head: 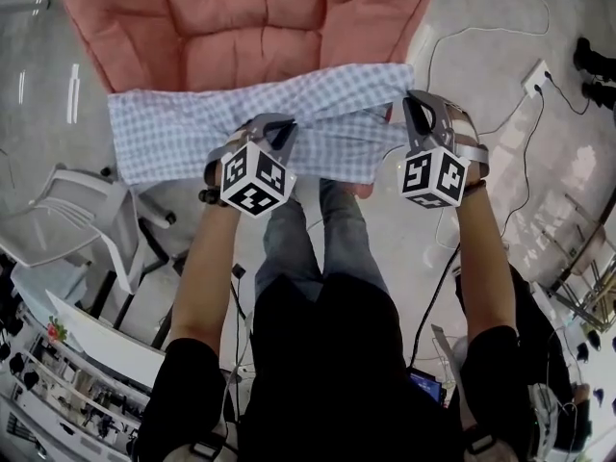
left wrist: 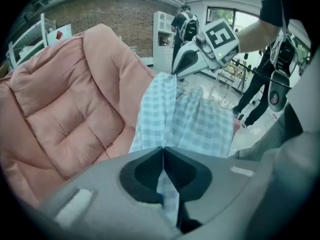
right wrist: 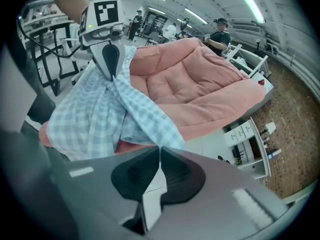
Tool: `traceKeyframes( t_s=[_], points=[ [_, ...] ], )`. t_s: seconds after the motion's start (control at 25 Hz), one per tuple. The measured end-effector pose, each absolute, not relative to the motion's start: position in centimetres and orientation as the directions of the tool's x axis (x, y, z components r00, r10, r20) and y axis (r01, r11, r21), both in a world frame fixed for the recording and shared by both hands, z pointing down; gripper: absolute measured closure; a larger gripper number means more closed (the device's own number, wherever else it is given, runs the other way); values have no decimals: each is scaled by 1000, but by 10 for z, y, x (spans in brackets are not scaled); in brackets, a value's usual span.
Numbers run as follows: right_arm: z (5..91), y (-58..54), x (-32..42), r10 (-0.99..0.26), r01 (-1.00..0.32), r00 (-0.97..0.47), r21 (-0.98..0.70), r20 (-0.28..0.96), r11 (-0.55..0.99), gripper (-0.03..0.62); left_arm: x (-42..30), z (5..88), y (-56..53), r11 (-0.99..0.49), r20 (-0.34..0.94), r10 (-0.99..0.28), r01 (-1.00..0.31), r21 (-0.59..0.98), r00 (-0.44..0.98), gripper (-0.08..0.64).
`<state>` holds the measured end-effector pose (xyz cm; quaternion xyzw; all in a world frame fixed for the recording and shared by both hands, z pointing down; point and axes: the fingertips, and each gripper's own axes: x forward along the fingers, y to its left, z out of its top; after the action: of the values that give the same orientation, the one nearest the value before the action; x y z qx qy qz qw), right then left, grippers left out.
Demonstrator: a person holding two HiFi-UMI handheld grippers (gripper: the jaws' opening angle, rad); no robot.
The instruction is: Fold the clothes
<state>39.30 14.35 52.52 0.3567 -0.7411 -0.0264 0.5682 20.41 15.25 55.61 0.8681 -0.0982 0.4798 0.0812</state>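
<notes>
Head view: fingers of left gripper (head: 277, 128) and right gripper (head: 416, 104) each pinch the near edge of the checked garment (head: 164, 133), stretched between them, likely to fold it evenly over the pink cushion (head: 241, 17) beyond
</notes>
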Motion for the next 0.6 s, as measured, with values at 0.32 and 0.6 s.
traceKeyframes(
  t_s=[0.32,0.6],
  points=[
    [460,132,406,-648,-591,-34,507,761,627,578,208,484,125,-976,805,-127,-218,4,580,548],
    [395,131,405,-714,-549,-10,593,700,588,578,206,437,121,-983,800,-136,-182,-34,585,548]
  ],
)
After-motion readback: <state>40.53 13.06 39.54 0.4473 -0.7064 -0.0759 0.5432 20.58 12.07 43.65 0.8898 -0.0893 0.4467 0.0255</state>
